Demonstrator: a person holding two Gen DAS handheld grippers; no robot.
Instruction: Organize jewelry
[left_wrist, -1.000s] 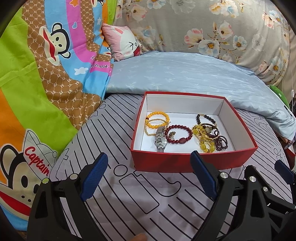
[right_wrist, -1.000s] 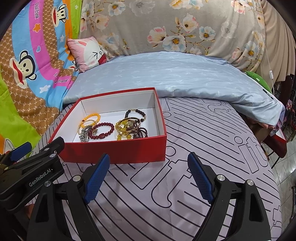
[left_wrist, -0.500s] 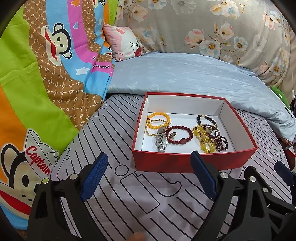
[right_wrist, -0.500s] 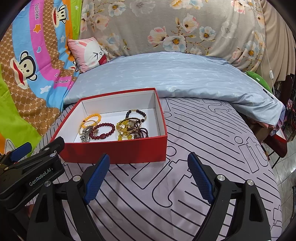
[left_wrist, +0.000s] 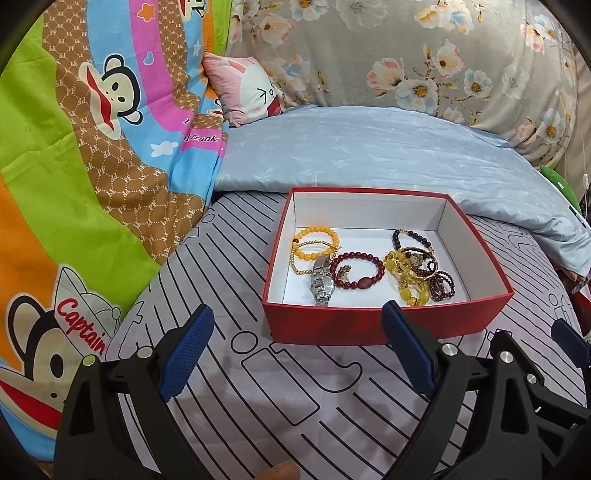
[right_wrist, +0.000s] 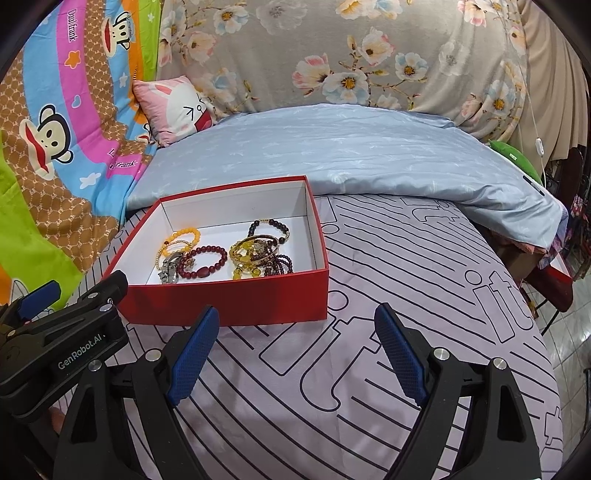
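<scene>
From the left wrist, the left gripper (left_wrist: 295, 354) hung with its jaws spread wide and nothing between them, low over the striped sheet (left_wrist: 229, 387) just short of the box's near wall. The red box (left_wrist: 369, 325) sat on the sheet, its far wall close to the blue quilt (left_wrist: 369, 155). All the jewelry in view lay inside it: yellow bracelets (left_wrist: 314, 243) toward the far left corner, a watch (left_wrist: 322, 282) against the near wall left of centre, a dark red bracelet (left_wrist: 356, 270) beside the watch, and a tangled heap (left_wrist: 417, 269) of amber, gold and dark beads toward the right wall. No piece lay on the sheet.

From the right wrist, the right gripper (right_wrist: 295, 354) was likewise spread and empty, hanging over the sheet off the box's (right_wrist: 229, 302) near right corner. The left gripper's body showed at the lower left edge. The jewelry lay the same way here: watch (right_wrist: 169, 271) and yellow bracelets (right_wrist: 181, 238) to the left, red bracelet (right_wrist: 205, 262) in the middle, heap (right_wrist: 258, 256) to the right.

Judging from this, either gathering was done and both tools had pulled clear, or sorting had not begun. The left pieces lay fairly separate; the heap looked knotted together, so untangling it seemed the likeliest work left. The box had no visible dividers or lid.
</scene>
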